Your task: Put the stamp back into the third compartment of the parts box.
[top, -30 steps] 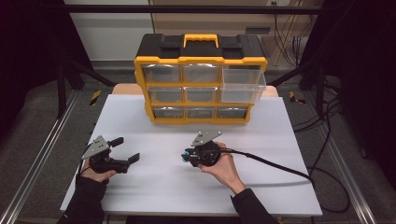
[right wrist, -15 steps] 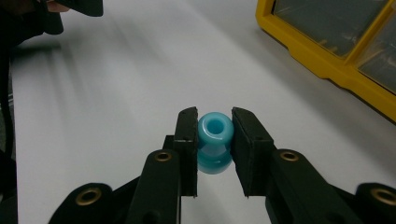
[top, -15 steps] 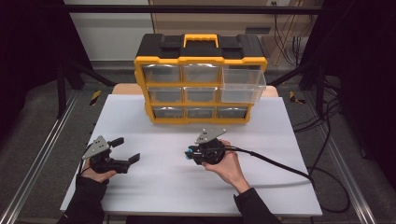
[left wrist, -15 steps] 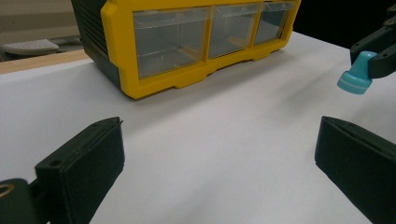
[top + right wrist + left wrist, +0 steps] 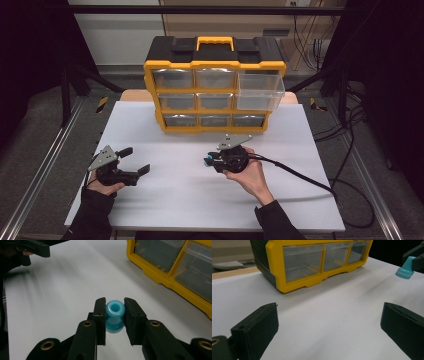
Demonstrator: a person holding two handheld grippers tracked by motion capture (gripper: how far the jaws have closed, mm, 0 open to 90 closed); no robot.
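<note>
— What did the right gripper (image 5: 114, 315) have in it?

— A small turquoise bead (image 5: 115, 311), clamped between the two black pads. It was glossy, rounded like a little barrel, with a round hole through its middle facing the camera and a flared foot below (in the left gripper view it showed at the top right corner as a pale blue cone with a ribbed rim (image 5: 405, 271)).

— And where was that, measured from the yellow organizer (image 5: 215, 82)?

— In front of it, near its lower right drawers, above the white table (image 5: 190, 200) and not touching it. The person's right hand (image 5: 247, 172) carried the gripper (image 5: 212, 161) with the bead's end pointing away from the organizer's right side, toward the other hand.

— The left gripper (image 5: 135, 162)?

— Released: its jaws stood wide apart with only bare tabletop between them. It sat well in front of the organizer's left corner, well apart from the bead.

— Anything about the organizer itself?

— Yellow frame, black top, clear drawers; the upper right drawer (image 5: 260, 90) was pulled out toward the person.
</note>
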